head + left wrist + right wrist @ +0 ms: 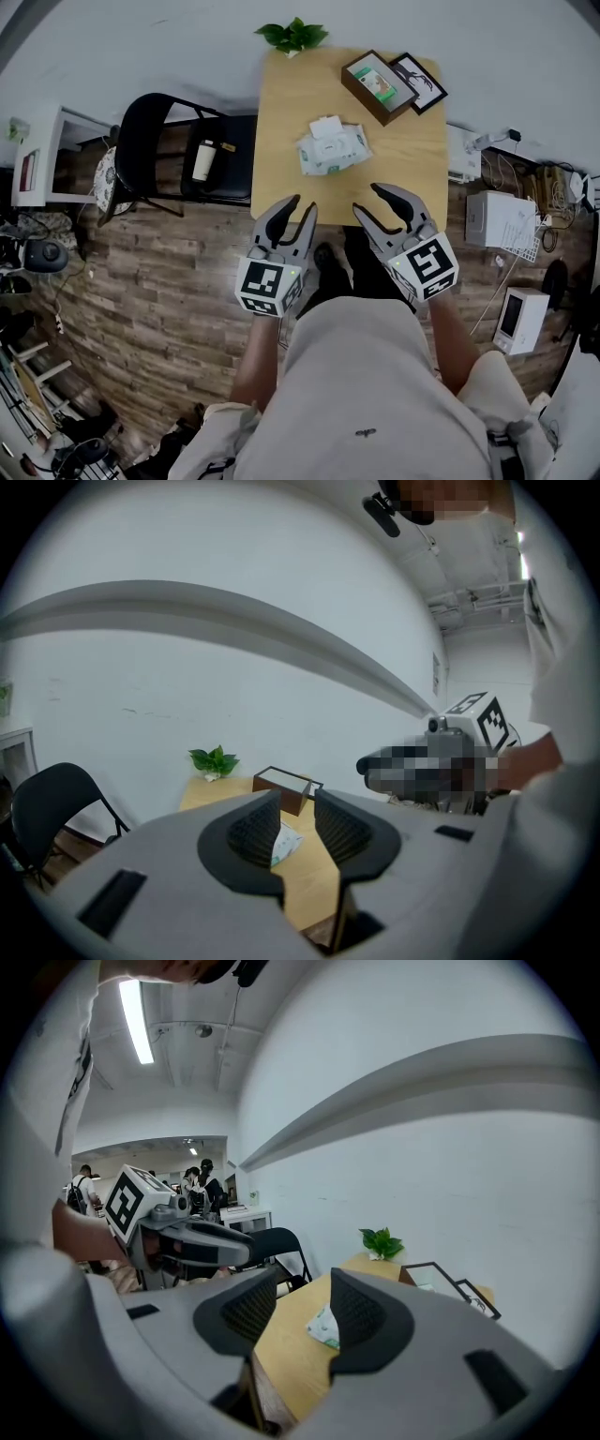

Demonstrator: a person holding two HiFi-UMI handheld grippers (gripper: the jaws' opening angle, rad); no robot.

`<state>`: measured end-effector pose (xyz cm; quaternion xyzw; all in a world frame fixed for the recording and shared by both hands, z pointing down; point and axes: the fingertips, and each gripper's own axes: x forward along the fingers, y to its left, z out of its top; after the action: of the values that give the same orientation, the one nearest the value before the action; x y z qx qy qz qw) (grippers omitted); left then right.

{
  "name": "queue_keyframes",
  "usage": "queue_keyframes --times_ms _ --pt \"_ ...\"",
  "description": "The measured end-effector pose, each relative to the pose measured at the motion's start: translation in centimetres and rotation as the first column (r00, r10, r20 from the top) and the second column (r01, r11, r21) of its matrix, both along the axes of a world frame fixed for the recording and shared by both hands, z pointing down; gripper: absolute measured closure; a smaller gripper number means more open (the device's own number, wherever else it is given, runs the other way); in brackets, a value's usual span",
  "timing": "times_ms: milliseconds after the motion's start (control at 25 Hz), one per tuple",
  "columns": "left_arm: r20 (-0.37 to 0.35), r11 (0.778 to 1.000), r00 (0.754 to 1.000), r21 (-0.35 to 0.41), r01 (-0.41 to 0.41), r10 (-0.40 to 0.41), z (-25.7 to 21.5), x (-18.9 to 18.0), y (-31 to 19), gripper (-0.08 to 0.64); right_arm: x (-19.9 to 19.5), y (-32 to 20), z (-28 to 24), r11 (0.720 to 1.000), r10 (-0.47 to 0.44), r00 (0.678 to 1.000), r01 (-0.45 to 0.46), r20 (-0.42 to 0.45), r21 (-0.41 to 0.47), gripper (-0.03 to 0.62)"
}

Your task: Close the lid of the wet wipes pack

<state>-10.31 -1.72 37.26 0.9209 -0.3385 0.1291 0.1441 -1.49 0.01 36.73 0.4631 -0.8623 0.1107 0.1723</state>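
Nearest the head camera is the person's pale shirt (pixel 361 375). Just beyond it, the left gripper (pixel 302 204) and the right gripper (pixel 367 198) hang side by side over the near edge of a wooden table (pixel 281 112).

The wet wipes pack (pixel 333 148) lies flat near the table's middle, well apart from both tools. It is a soft white pouch with pale green print, crinkled at the ends, and a white lid (pixel 326 127) shows at its far side, apparently flipped open.

Both tools are empty. The left gripper's (pixel 298 803) pads stand apart with a narrow gap, and only a sliver of the pack (pixel 286 841) shows far off between them. The right gripper (pixel 305 1283) is spread wider, and the pack (pixel 323 1327) peeks past its right jaw without being touched.

From above the pack is small, so the lid's hinge and the opening under it are hard to make out. In both gripper views the jaws cover most of the pouch. A brown box (pixel 378 86) and a picture frame (pixel 419 82) sit at the far right corner.
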Motion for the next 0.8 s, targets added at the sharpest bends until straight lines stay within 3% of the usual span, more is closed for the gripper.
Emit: queue_keyframes --times_ms 800 --pt "0.049 0.984 0.983 -0.021 0.178 -0.177 0.2 2.4 -7.8 0.465 1.9 -12.0 3.5 0.974 -0.223 0.975 0.222 0.003 -0.049 0.411"
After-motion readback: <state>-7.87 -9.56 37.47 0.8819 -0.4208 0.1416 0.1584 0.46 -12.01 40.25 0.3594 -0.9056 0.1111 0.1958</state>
